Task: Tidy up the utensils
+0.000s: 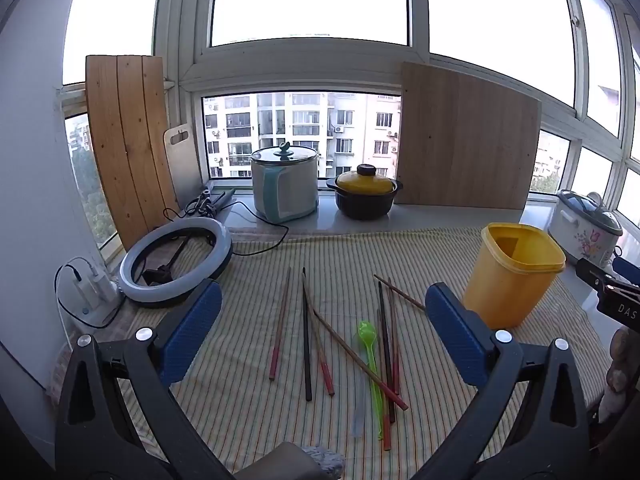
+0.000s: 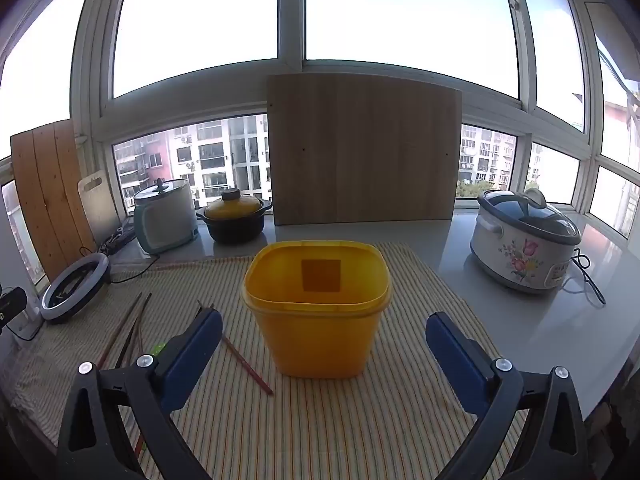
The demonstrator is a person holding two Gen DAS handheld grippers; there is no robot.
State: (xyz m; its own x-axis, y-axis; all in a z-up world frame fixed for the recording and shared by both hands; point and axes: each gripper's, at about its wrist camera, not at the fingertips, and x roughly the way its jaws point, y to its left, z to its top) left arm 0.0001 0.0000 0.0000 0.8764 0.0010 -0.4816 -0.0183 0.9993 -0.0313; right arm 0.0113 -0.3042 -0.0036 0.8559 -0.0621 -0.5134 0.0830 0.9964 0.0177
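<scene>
**Utensils scattered, both grippers spread wide**

A striped cloth (image 1: 248,420) is cut off by the frame edge. The empty yellow container (image 2: 316,312) stands between the gaping right gripper (image 2: 324,354) fingers, untouched. Chopsticks (image 1: 306,336) and a green spoon (image 1: 370,356) lie overlapped under the spread, empty left gripper (image 1: 324,334); a pale utensil (image 1: 359,412) is hard to identify.

My fingers (image 1: 192,332) wear blue dimpled pads on black frames. Under them lies a cloth (image 1: 248,400) of cream with thin green and orange stripes. The tub (image 2: 316,308) is yellow, with a darker orange square on its inner wall. The chopsticks (image 1: 306,332) are brown, black and red-tipped; the spoon (image 1: 370,360) is clear bright green. On the sill, one pot (image 1: 285,184) is white with teal trim, another (image 1: 363,196) is black with a mustard lid, and the cooker (image 2: 524,244) is white with pink flowers. The ring light (image 1: 176,264) is pale grey.
</scene>
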